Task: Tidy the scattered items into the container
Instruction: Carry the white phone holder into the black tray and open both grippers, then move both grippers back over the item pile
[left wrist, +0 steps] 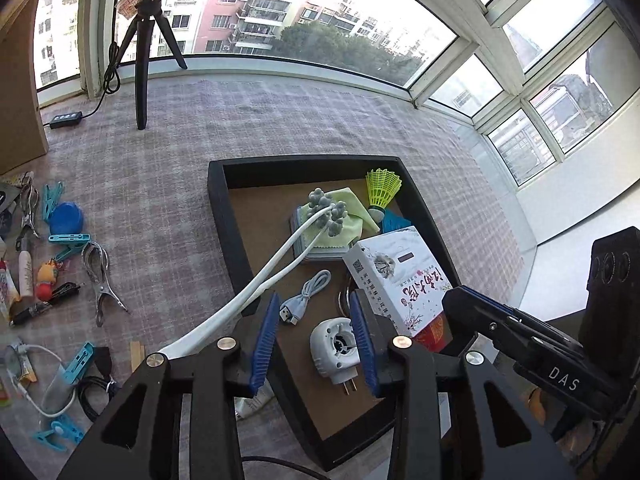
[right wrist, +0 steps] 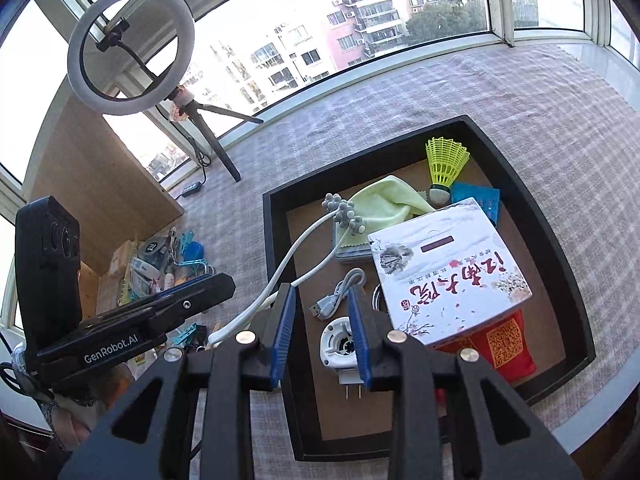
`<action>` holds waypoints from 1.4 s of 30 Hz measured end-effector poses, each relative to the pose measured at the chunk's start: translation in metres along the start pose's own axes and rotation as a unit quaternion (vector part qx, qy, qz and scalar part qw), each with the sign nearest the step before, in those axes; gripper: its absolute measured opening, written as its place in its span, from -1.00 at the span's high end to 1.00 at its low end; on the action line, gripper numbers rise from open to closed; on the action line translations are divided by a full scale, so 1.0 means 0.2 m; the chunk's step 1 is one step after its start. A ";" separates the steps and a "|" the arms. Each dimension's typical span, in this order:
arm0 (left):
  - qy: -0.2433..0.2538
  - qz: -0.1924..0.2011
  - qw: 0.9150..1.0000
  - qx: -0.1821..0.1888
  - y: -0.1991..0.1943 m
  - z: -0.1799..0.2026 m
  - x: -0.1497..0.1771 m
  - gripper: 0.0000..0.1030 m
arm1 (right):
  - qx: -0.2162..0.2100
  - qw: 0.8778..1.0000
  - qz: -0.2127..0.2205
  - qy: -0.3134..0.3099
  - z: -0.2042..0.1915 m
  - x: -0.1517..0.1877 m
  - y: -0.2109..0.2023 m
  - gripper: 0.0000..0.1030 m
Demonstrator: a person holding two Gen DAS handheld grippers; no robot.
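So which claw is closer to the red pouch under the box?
Right. The right claw hangs beside the red pouch; the left claw is across the tray, by its left rim.

We see a ring light (right wrist: 131,49) on a black tripod (left wrist: 141,46) standing on the checked tablecloth (left wrist: 168,152), close to the window (left wrist: 256,12). A black cable (left wrist: 110,76) hangs from the tripod and runs to a small black inline controller (left wrist: 66,119) lying on the cloth. A brown board (right wrist: 100,196) leans upright at the cloth's edge beside the tripod. Beyond the glass rise pink and white apartment blocks (right wrist: 360,12) and a green treetop (left wrist: 340,50).
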State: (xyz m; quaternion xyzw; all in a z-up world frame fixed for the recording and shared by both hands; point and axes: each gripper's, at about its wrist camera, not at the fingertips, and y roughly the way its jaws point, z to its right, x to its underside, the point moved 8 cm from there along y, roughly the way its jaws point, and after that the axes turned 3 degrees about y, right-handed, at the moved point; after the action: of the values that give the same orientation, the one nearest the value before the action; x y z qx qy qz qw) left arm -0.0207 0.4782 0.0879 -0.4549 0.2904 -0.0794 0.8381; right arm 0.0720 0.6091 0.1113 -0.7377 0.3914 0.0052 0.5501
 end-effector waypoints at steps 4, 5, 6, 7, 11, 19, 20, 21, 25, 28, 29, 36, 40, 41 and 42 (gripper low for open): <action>-0.012 0.006 1.000 -0.003 -0.07 -0.09 0.04 0.35 | -0.005 1.000 0.004 0.001 -0.03 0.00 -0.02 0.47; -0.012 0.008 1.000 -0.007 -0.09 -0.12 0.05 0.35 | -0.008 1.000 0.004 0.001 -0.03 0.01 -0.02 0.47; -0.013 0.010 1.000 -0.011 -0.12 -0.16 0.07 0.35 | -0.009 1.000 0.003 0.000 -0.04 0.01 -0.02 0.47; -0.016 0.013 1.000 -0.014 -0.15 -0.19 0.08 0.35 | -0.011 1.000 0.002 -0.001 -0.05 0.01 -0.02 0.47; -0.035 0.024 0.998 -0.036 -0.28 -0.39 0.16 0.35 | -0.016 1.000 -0.002 -0.014 -0.11 0.04 -0.02 0.47; -0.063 0.060 0.989 -0.120 -0.61 -0.87 0.31 0.35 | -0.032 0.999 -0.010 -0.036 -0.28 0.08 0.03 0.47; -0.066 0.063 0.988 -0.129 -0.64 -0.92 0.34 0.35 | -0.034 0.998 -0.012 -0.042 -0.31 0.09 0.05 0.47; -0.067 0.064 0.986 -0.138 -0.67 -0.97 0.36 0.35 | -0.037 0.998 -0.016 -0.049 -0.34 0.10 0.07 0.47; -0.081 0.070 0.981 -0.164 -0.76 -1.14 0.44 0.35 | -0.041 0.995 -0.036 -0.080 -0.47 0.18 0.17 0.47; -0.101 0.070 0.979 -0.165 -0.79 -1.23 0.51 0.35 | -0.044 0.992 -0.054 -0.108 -0.56 0.25 0.24 0.47; -0.103 0.069 0.979 -0.165 -0.79 -1.25 0.53 0.35 | -0.046 0.990 -0.060 -0.116 -0.59 0.28 0.27 0.47; -0.101 0.026 0.980 -0.172 -0.65 -1.34 0.70 0.34 | -0.048 0.981 -0.103 -0.156 -0.70 0.45 0.41 0.47; -0.118 -0.006 0.979 -0.164 -0.55 -1.41 0.80 0.34 | -0.028 0.977 -0.122 -0.173 -0.68 0.53 0.48 0.47; -0.123 -0.010 0.979 -0.162 -0.54 -1.42 0.81 0.34 | -0.026 0.976 -0.127 -0.175 -0.67 0.55 0.50 0.47; -0.128 -0.013 0.979 -0.159 -0.52 -1.43 0.82 0.34 | -0.023 0.976 -0.130 -0.175 -0.66 0.57 0.51 0.47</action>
State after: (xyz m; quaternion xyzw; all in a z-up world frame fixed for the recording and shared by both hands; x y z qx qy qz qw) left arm -0.0318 0.1485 -0.0145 -0.5924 0.1836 0.0158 0.7843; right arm 0.0360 0.4279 0.0314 -0.7826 0.1894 0.0713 0.5887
